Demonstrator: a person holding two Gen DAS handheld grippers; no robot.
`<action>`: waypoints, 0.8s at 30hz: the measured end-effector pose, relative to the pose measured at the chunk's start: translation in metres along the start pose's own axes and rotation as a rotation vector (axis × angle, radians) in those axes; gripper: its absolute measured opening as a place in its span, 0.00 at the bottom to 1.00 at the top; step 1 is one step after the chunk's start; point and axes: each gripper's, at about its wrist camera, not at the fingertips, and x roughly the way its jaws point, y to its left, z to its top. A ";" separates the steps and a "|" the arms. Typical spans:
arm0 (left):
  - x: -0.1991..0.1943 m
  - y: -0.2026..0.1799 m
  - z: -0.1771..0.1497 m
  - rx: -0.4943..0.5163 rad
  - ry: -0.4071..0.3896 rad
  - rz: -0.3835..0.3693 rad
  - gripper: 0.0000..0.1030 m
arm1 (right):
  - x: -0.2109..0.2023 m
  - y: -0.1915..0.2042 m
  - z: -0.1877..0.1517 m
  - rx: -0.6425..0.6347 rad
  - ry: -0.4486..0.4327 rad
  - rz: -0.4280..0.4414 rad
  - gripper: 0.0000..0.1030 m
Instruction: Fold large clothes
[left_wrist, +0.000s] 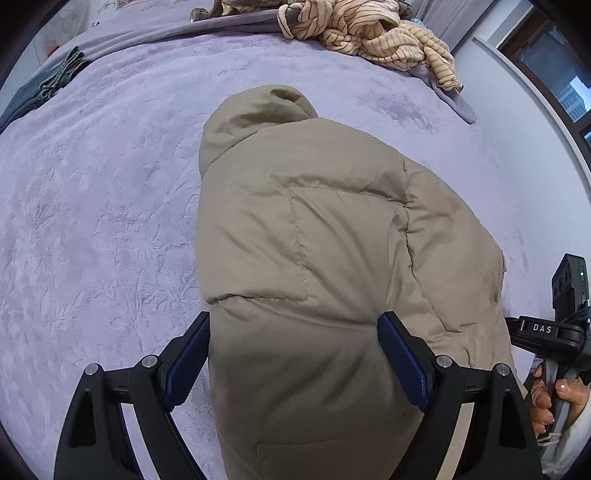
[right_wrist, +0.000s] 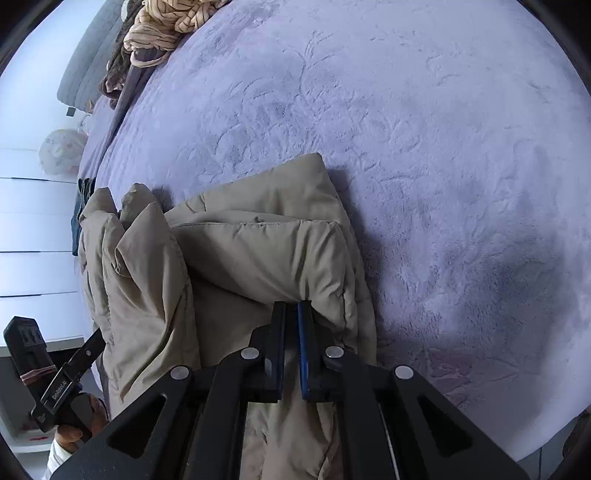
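A bed (left_wrist: 92, 192) covered by a lilac plush blanket is being shown as the working area; a heap of striped knitwear (left_wrist: 373, 33) is lying at its far edge, dark denim (left_wrist: 55, 79) at its left margin, and white drawers (right_wrist: 33, 229) are being seen beyond the bedside. The task's thing, a beige padded jacket (left_wrist: 314, 258) with a hood (left_wrist: 258, 114), is lying along the near part of the bed, already narrowed lengthwise, with a sleeve (right_wrist: 258, 251) laid across its body.

The left claw (left_wrist: 295, 354) is being held wide open, its blue pads standing either side of the jacket's lower body, and nothing is being gripped by it. The right claw (right_wrist: 291, 332) is being shown with jaws nearly together at the sleeve's folded edge; cloth appears to be pinched between them, though the exact contact is hidden by the fingers.

The jacket is being judged bulky but light, soft and springy: trapped air is likely to be pushing each fold back open, and the smooth shell is likely to be slipping under a shallow pinch. Hold is best being taken at stitched lines, hems or the cuff, where the layers are thinner and a deep bite is possible, rather than on a puffed panel. The hem is being judged the sensible place for the open claw.
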 end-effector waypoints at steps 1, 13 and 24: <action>-0.001 -0.001 0.000 0.007 -0.003 0.007 0.86 | -0.004 0.002 -0.001 -0.001 -0.002 -0.003 0.07; -0.018 0.003 -0.008 0.072 -0.007 0.041 0.86 | -0.066 0.067 -0.058 -0.170 -0.098 0.038 0.43; -0.056 0.019 -0.034 0.109 -0.038 0.041 1.00 | -0.022 0.082 -0.118 -0.236 0.003 -0.087 0.42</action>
